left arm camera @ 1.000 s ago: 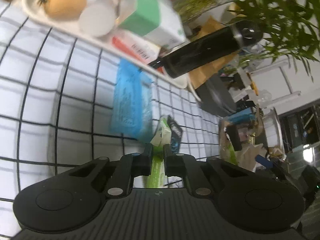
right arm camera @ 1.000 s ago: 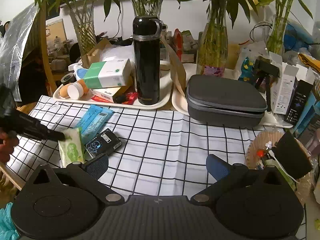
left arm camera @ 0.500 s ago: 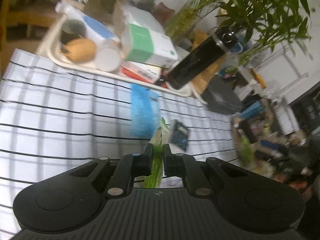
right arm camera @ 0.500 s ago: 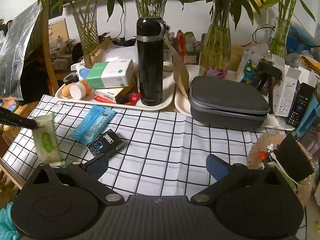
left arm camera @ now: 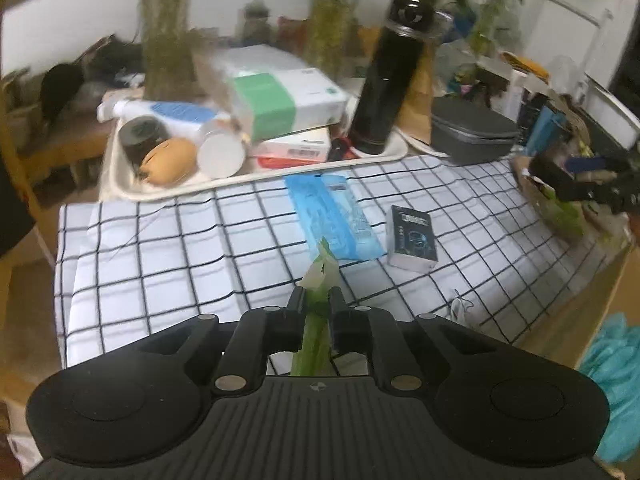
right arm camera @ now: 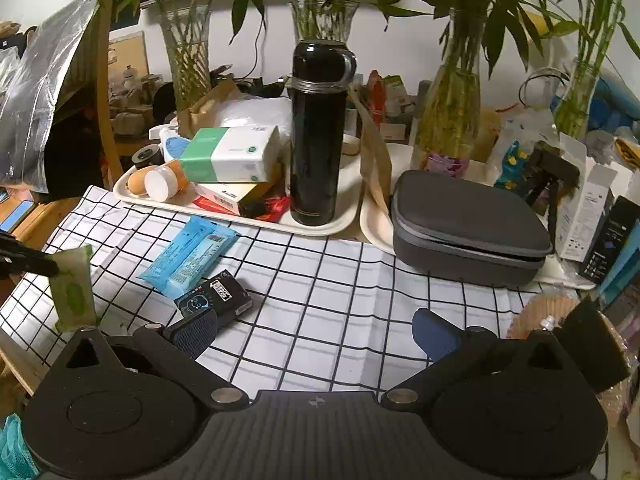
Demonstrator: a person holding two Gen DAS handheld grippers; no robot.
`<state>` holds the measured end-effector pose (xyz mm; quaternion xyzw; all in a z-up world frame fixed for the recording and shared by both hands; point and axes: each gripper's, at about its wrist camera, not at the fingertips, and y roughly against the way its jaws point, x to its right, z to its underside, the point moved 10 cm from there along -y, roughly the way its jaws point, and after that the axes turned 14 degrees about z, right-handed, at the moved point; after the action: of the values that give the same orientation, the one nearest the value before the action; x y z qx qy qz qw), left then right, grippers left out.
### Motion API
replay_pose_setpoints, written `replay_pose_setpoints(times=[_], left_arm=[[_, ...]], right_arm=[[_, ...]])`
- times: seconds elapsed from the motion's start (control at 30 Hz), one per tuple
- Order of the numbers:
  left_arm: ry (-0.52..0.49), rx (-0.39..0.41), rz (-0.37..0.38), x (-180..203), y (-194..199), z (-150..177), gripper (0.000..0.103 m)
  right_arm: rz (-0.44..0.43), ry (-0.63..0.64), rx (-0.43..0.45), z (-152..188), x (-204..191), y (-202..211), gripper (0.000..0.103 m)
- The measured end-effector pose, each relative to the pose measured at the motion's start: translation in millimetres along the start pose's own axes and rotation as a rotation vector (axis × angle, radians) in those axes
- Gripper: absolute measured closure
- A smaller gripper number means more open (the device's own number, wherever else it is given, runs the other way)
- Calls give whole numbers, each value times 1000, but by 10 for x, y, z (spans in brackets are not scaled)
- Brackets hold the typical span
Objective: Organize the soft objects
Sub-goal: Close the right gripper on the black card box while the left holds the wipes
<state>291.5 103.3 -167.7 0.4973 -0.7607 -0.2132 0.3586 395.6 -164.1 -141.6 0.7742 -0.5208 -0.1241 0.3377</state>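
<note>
A white cloth with a black grid (right arm camera: 320,296) covered the table, its near edge hanging over bare wood. Behind it stood a white wall and a crowd of clutter. Four glass vases of green stalks (right arm camera: 452,120) lined the back. Two cream trays sat side by side: the left tray (right arm camera: 224,216) carried one black flask (right arm camera: 318,136), one green-and-white tissue pack (right arm camera: 230,154) and assorted small items; the right tray (right arm camera: 374,224) carried one grey zip case (right arm camera: 464,228). On the cloth lay one blue wipes pack (right arm camera: 188,256) and, touching its near end, one small black box (right arm camera: 214,296).

The left gripper (left arm camera: 318,300) pinched one green tissue pack (left arm camera: 320,276), lifted clear of the cloth at the table's left edge. The right gripper (right arm camera: 316,332) was spread wide with nothing between its pads.
</note>
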Motion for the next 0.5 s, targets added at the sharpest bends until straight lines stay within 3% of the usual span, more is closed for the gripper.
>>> replay_pose_setpoints(times=[0.1,0.17,0.23,0.5], left_arm=[[-15,-3,1,15,-28,23,85],[4,-53,-1,-18,-106,90,83],[42,-70,18,-68,-157,130,83],[41,-100,27,-65,-365,177,84]], right_arm=[[1,1,5,-23,-11,0,0],[-5,-5,7,-38,-13,4,0],[-4,-5,11,-48,-11,11,0],[-8,-20,21,-79,0,23,0]])
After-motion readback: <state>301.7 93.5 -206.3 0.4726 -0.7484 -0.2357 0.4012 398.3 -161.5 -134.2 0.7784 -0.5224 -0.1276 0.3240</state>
